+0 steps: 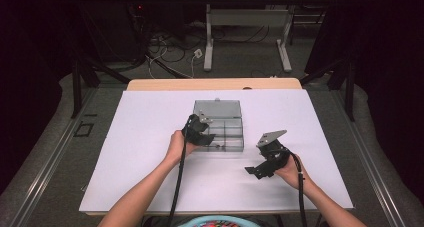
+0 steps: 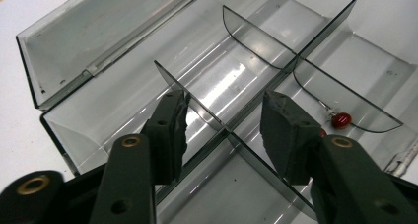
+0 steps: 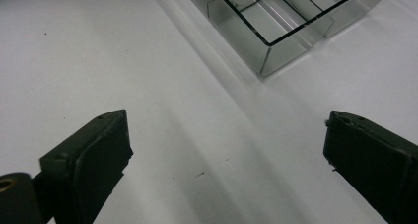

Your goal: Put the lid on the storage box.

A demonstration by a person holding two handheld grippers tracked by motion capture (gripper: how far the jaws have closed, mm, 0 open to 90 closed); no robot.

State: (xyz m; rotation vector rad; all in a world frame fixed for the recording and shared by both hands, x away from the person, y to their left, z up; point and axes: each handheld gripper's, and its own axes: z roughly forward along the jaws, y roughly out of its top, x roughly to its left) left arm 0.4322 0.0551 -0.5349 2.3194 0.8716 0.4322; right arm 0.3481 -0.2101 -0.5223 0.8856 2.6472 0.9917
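Clear divided box [image 1: 222,129], lid open, sits center of desk [image 1: 150,152]. Left tongs [image 2: 224,130] part-open, straddling a divider w/o pinching it; right tongs [image 3: 226,160] wide apart, lower right, empty. Risk: closing further may bend divider or shift box, scattering red bead [image 2: 340,119].

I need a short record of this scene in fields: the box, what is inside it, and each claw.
box: clear compartment box on the white table sheet, lid open
dividers: thin clear walls crossing inside
contents: small red bead in one compartment
left claw: over the box, jaws astride a divider, not pressing it
right claw: open above the bare sheet, beside the box
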